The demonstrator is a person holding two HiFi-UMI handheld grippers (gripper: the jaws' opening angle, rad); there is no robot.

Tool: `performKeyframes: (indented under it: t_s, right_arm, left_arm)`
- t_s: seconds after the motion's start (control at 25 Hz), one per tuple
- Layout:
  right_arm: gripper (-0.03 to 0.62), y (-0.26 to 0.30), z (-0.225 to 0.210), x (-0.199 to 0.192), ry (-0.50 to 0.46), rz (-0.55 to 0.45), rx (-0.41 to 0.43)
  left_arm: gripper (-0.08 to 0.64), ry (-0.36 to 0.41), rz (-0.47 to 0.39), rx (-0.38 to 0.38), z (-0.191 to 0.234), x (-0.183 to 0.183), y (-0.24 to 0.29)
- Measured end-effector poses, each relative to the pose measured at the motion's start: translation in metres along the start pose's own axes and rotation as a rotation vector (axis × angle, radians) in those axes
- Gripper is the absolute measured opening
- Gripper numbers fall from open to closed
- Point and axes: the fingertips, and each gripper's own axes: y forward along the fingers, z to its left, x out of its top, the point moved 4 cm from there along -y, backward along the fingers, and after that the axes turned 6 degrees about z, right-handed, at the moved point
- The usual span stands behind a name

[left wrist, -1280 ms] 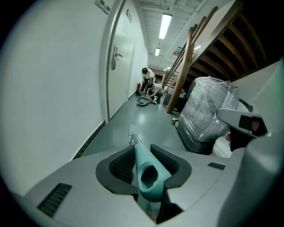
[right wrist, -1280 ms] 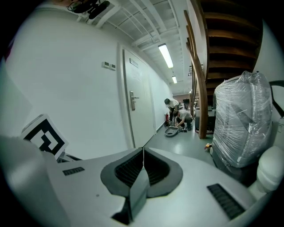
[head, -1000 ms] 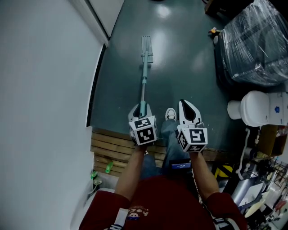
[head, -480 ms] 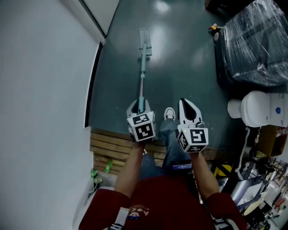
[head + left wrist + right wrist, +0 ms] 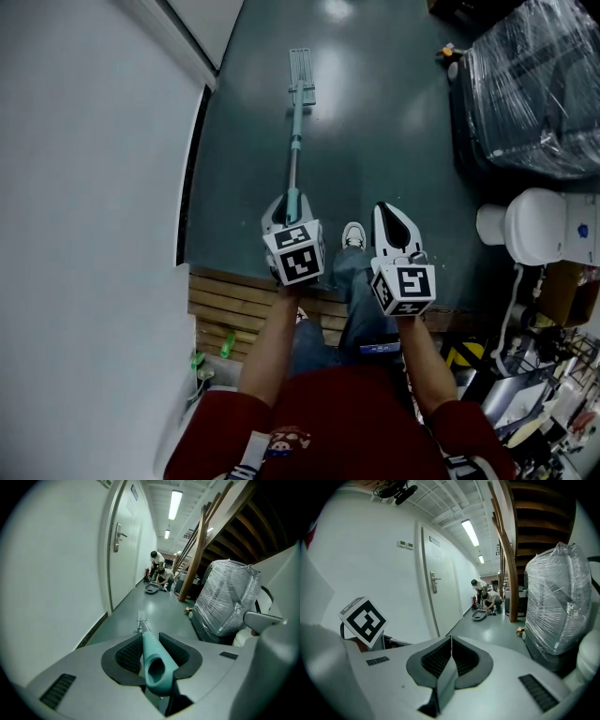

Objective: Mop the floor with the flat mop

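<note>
A flat mop with a teal handle (image 5: 294, 150) stretches away from me across the dark green floor, its narrow head (image 5: 301, 68) lying flat far ahead. My left gripper (image 5: 285, 210) is shut on the handle's near end, and in the left gripper view the teal grip (image 5: 153, 656) sits clamped between the black pads, with the mop head (image 5: 141, 616) small on the floor beyond. Beside it, my right gripper (image 5: 392, 218) hangs over the floor, shut and holding nothing; its pads (image 5: 451, 657) meet in the right gripper view.
A white wall (image 5: 84, 187) and a door (image 5: 123, 555) run along the left. A plastic-wrapped bundle (image 5: 534, 84) and a white toilet (image 5: 534, 228) stand at the right. A wooden pallet (image 5: 220, 314) lies under me. Two people (image 5: 159, 573) crouch far down the corridor.
The mop has slid forward along the floor, its head now farther from me. My left gripper moved slightly forward with the handle. The right gripper has stayed put.
</note>
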Motion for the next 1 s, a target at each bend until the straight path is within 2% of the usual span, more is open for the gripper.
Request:
performKeyframes:
  t_s: [0.36,1.0]
  right_arm:
    - [0.02,0.008,-0.012,0.0,0.014,0.012,-0.002]
    - [0.02,0.0,-0.011,-0.005,0.042,-0.001,0.014]
  left_arm:
    - [0.124,-0.001,-0.021,0.007,-0.006,0.021,0.016]
    - [0.124,-0.024,-0.022,0.004,-0.006,0.019,0.02]
